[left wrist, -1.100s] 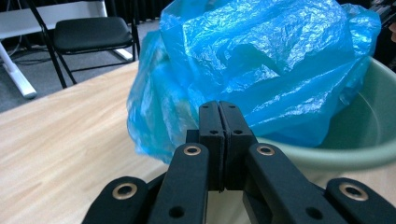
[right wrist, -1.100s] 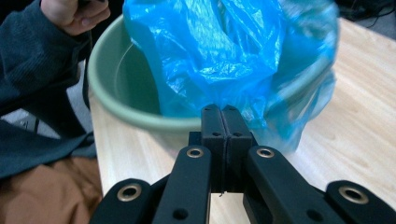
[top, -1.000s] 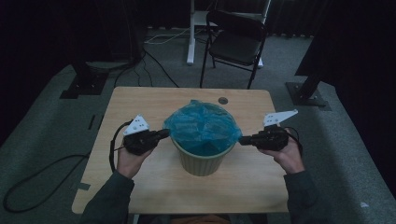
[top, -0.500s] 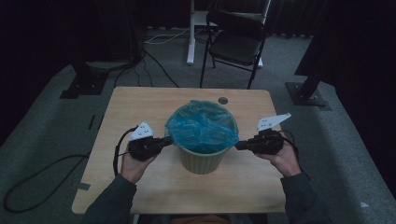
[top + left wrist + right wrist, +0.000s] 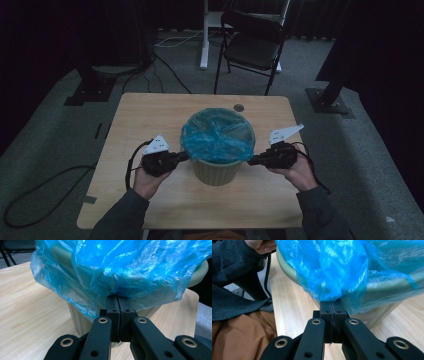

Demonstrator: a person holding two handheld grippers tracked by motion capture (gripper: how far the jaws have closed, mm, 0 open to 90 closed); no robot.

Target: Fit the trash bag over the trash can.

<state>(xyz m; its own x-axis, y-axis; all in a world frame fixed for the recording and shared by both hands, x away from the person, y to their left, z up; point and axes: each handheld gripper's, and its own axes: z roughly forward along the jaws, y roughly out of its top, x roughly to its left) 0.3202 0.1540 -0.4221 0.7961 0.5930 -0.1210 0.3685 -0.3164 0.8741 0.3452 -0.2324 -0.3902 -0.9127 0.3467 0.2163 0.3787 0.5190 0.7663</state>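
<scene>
centrally, pale wooden table (image 5: 150, 120) on grey carpet (image 5: 45, 140)

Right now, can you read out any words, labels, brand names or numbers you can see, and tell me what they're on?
None: no readable text anywhere. The blue bag, the green bin, the wooden table and the black jaws in both gripper views carry no print. The grey plate on the left gripper bears only dark dots, not letters.
</scene>
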